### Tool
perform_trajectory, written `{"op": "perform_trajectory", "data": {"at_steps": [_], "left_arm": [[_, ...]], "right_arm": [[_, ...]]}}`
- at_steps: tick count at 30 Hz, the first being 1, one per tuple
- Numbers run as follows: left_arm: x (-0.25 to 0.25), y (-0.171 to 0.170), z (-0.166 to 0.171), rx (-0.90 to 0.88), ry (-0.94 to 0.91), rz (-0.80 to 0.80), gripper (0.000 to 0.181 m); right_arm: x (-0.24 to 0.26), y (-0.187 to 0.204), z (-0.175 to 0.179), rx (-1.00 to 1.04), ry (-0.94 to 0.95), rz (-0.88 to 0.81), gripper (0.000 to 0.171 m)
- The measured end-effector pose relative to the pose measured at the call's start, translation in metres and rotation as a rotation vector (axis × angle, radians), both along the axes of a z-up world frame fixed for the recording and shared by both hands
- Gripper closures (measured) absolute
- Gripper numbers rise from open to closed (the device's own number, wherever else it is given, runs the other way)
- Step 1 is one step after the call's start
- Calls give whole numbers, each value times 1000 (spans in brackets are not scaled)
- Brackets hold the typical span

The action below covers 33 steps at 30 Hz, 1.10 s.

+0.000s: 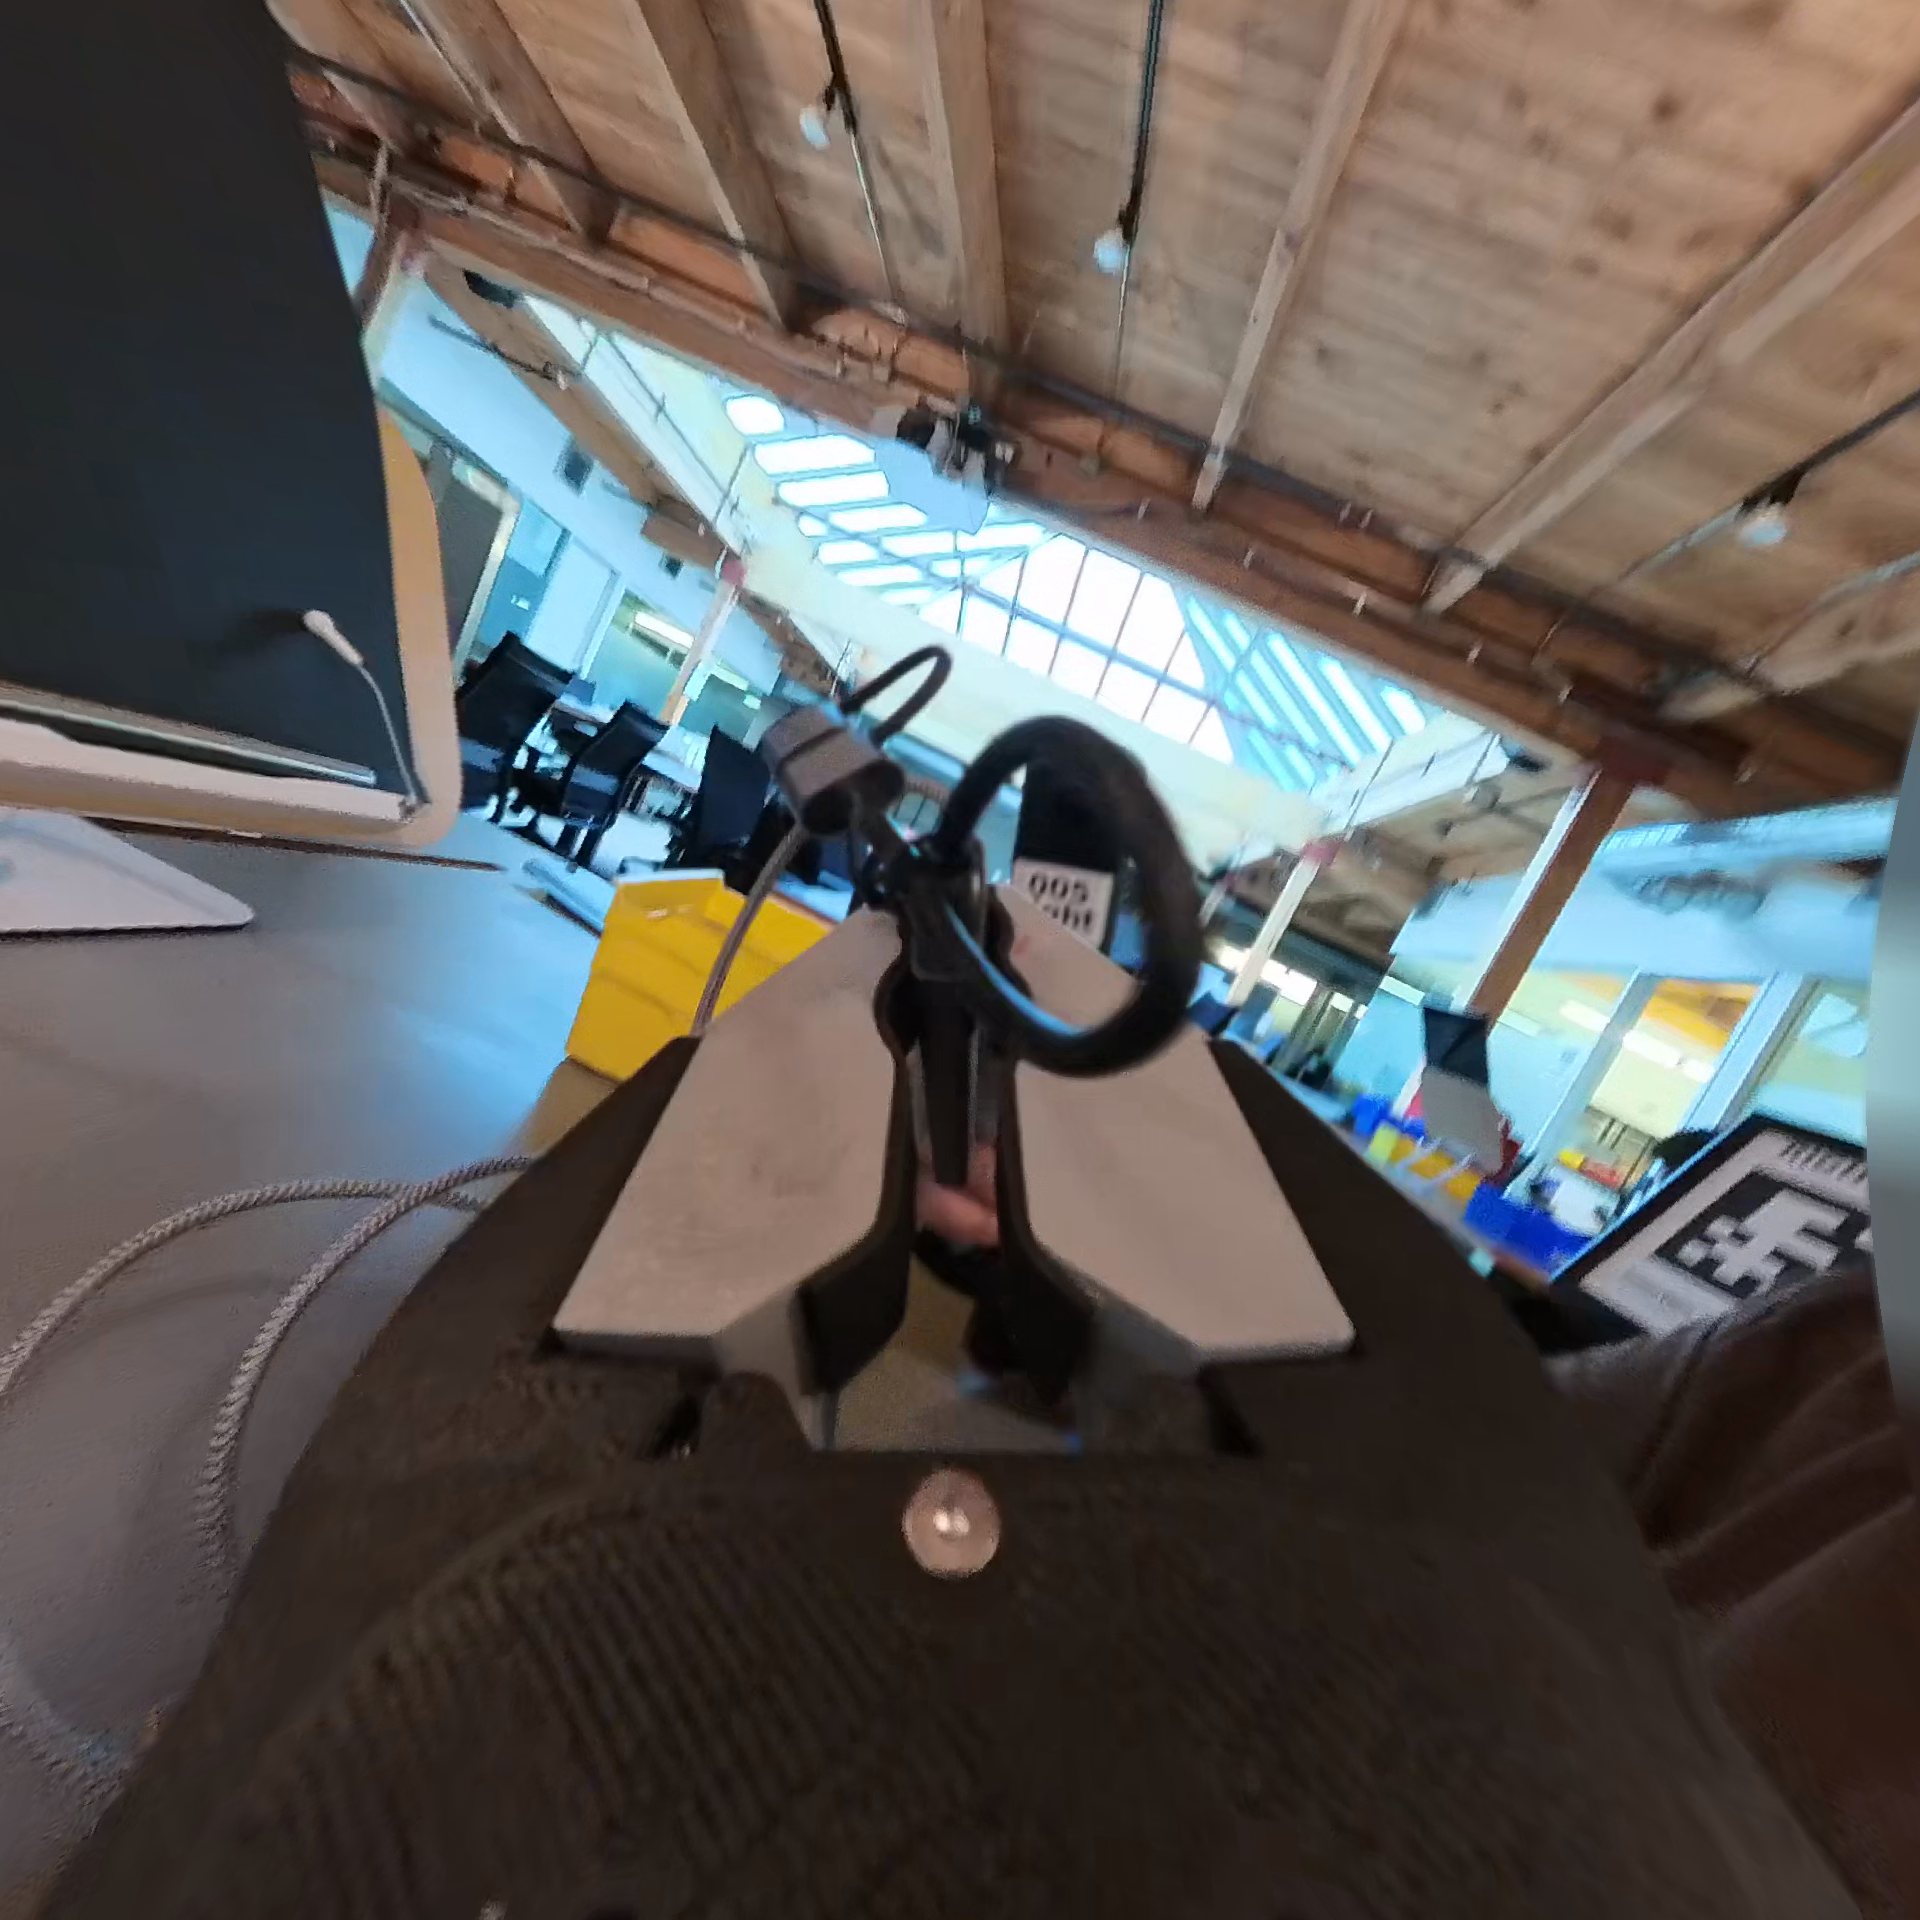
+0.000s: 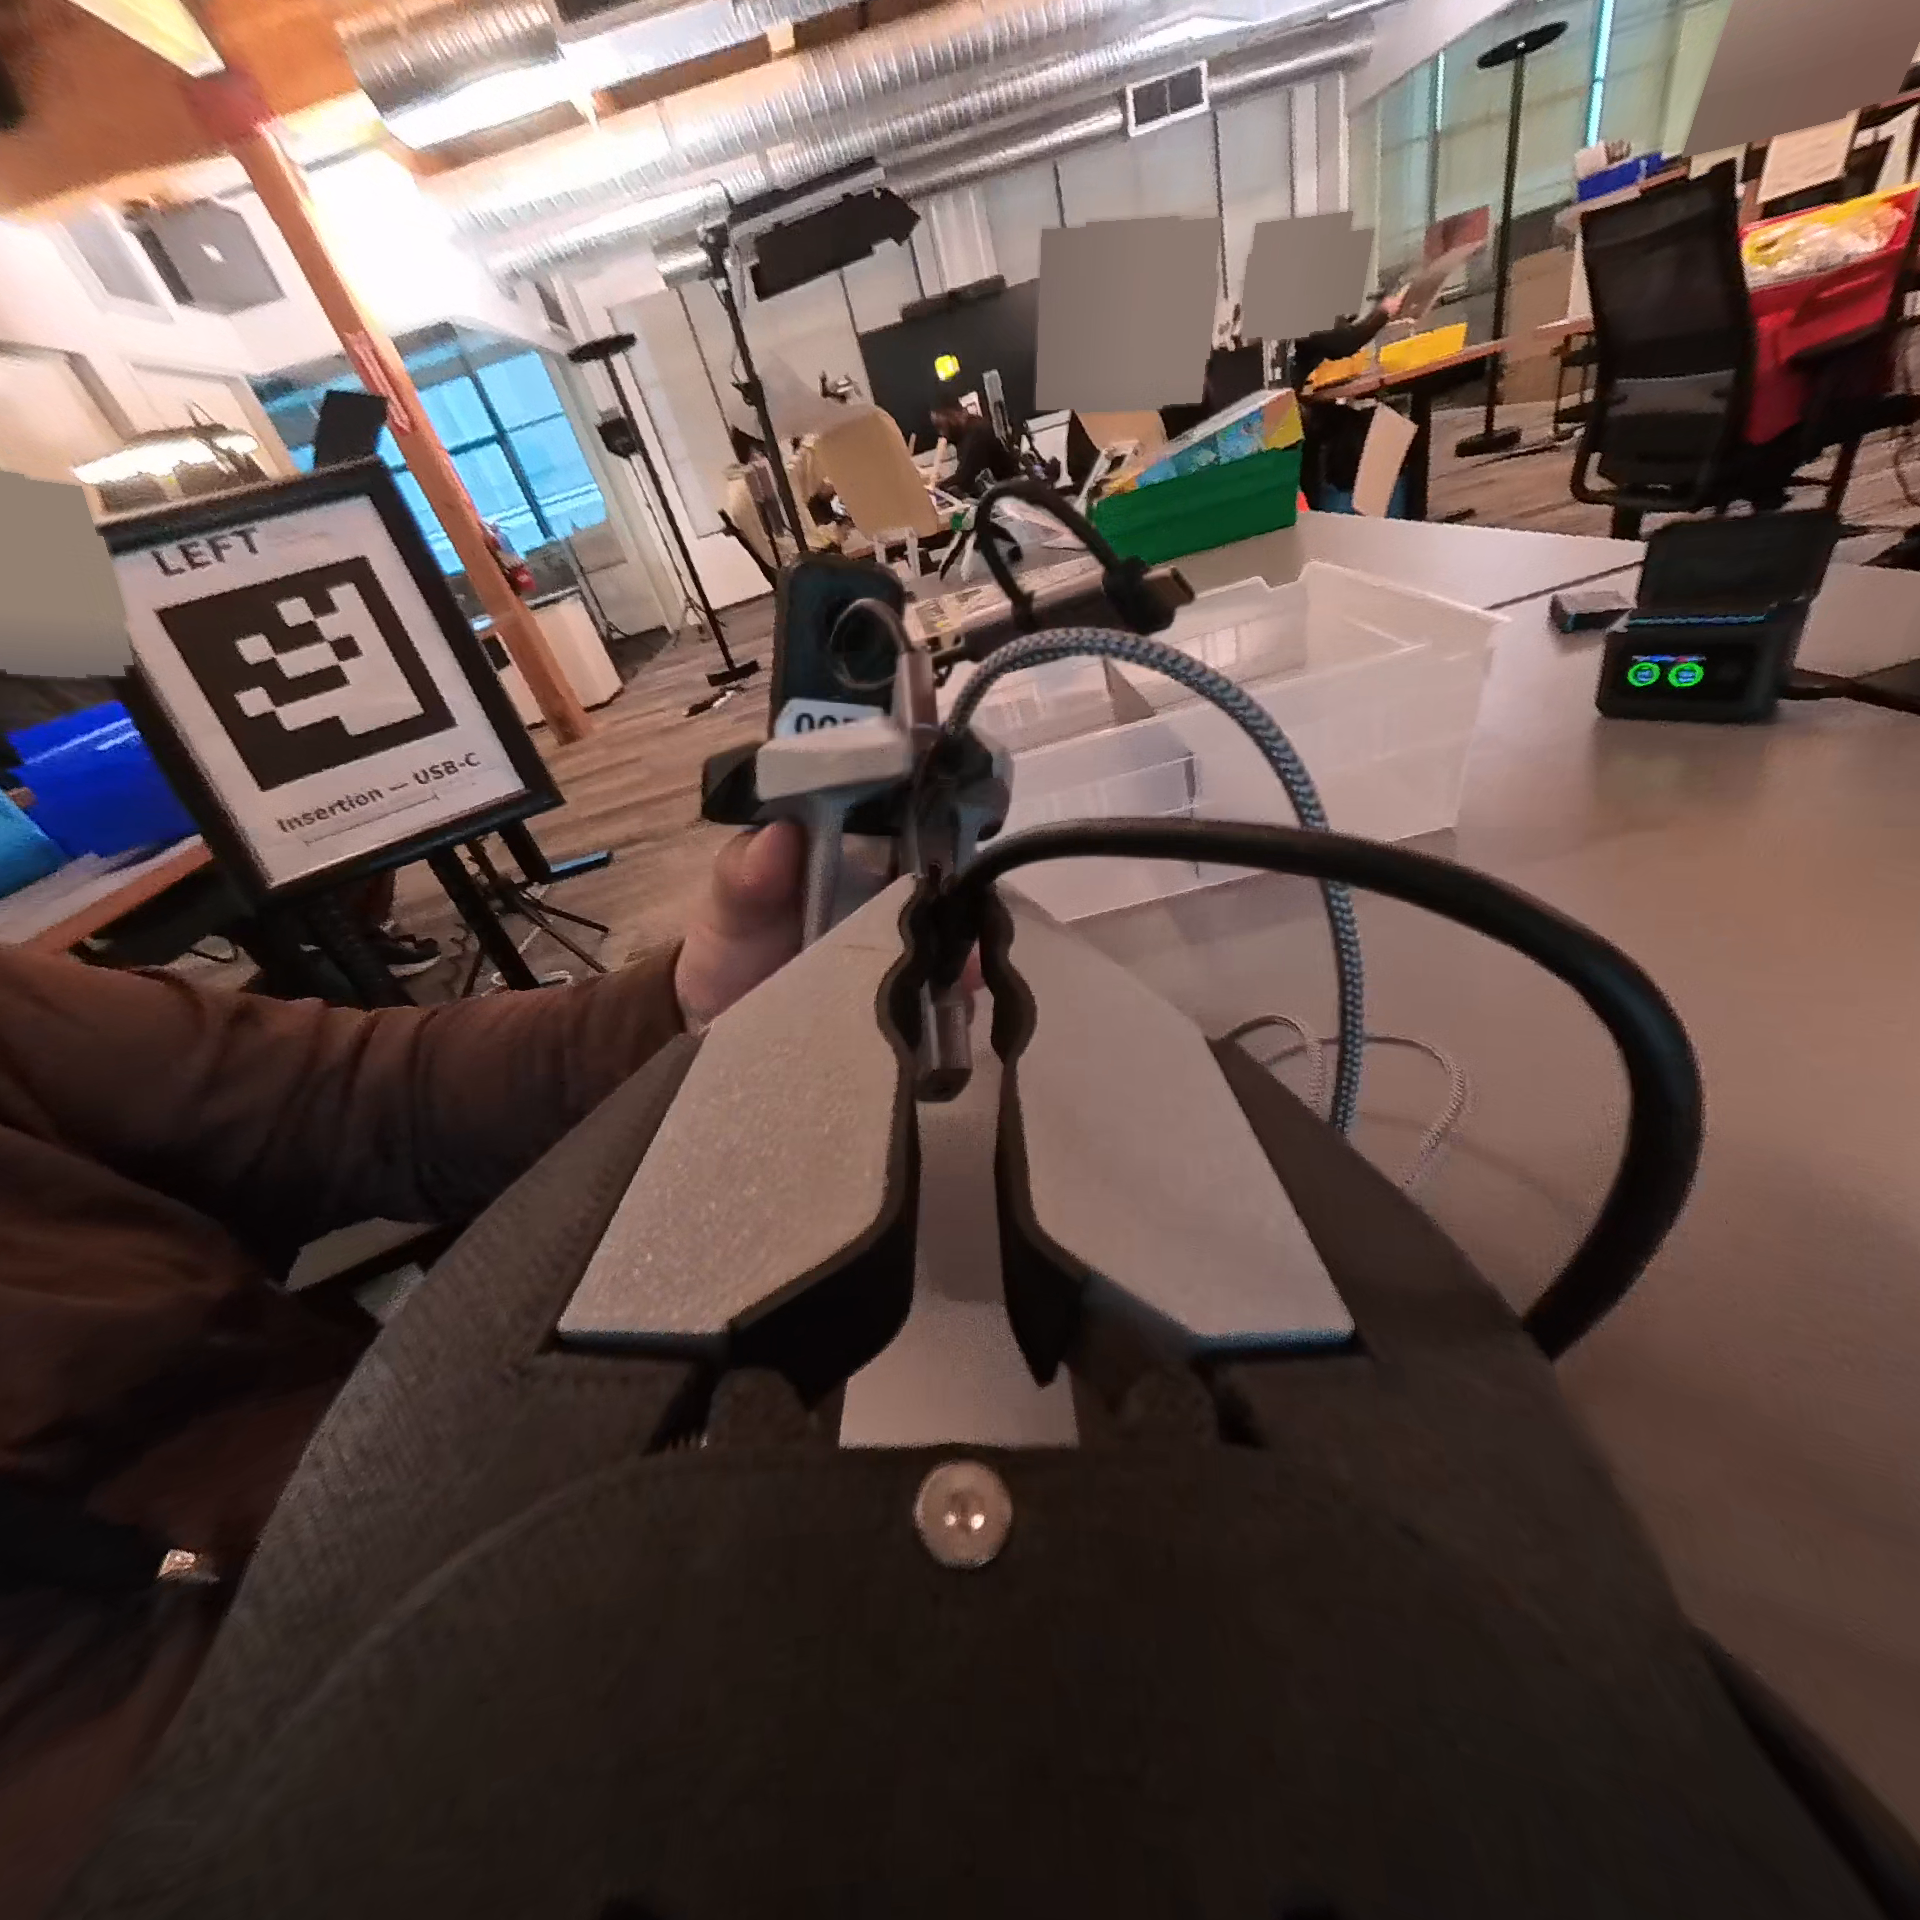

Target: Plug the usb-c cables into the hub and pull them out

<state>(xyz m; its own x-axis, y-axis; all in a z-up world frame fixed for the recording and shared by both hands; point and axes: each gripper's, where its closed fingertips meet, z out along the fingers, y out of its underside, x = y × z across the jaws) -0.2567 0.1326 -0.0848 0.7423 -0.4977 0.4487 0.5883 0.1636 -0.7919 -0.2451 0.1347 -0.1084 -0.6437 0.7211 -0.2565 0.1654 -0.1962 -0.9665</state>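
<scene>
My left gripper is shut on the slim dark hub and holds it up in the air. The hub's thin black pigtail with a grey plug sticks up behind it. A thick black cable loops off to the right, and a grey braided cable trails down to the table. In the right wrist view my right gripper is shut on the silver plug of the thick black cable, right at the hub held by the left gripper. How deep the plug sits is hidden.
A framed marker sign stands at the left. A clear plastic bin and a black device with green lights sit on the grey table. A monitor and a yellow bin stand left. My two grippers' fingertips are within a few centimetres of each other.
</scene>
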Motion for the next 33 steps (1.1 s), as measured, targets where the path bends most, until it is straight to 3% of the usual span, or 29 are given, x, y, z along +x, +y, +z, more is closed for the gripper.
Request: {"op": "perform_trajectory", "data": {"at_steps": [2,5,8,12,23,33], "left_arm": [[12,1,-7,-47,83,-56,163],[37,0,-16,-113,156,-204,161],[48,5,-28,-149,279,-179,174],[50,9,-39,-223,389,-157,174],[57,0,-45,-278,479,-194,173],[52,3,-28,-210,379,-156,173]], "right_arm": [[3,4,6,-1,3,-7,166],[11,-1,9,5,-32,60,166],[17,-10,2,58,-92,119,166],[16,-9,-5,156,-112,77,166],[21,-15,1,149,-102,103,166],[25,-13,8,163,-32,104,160]]}}
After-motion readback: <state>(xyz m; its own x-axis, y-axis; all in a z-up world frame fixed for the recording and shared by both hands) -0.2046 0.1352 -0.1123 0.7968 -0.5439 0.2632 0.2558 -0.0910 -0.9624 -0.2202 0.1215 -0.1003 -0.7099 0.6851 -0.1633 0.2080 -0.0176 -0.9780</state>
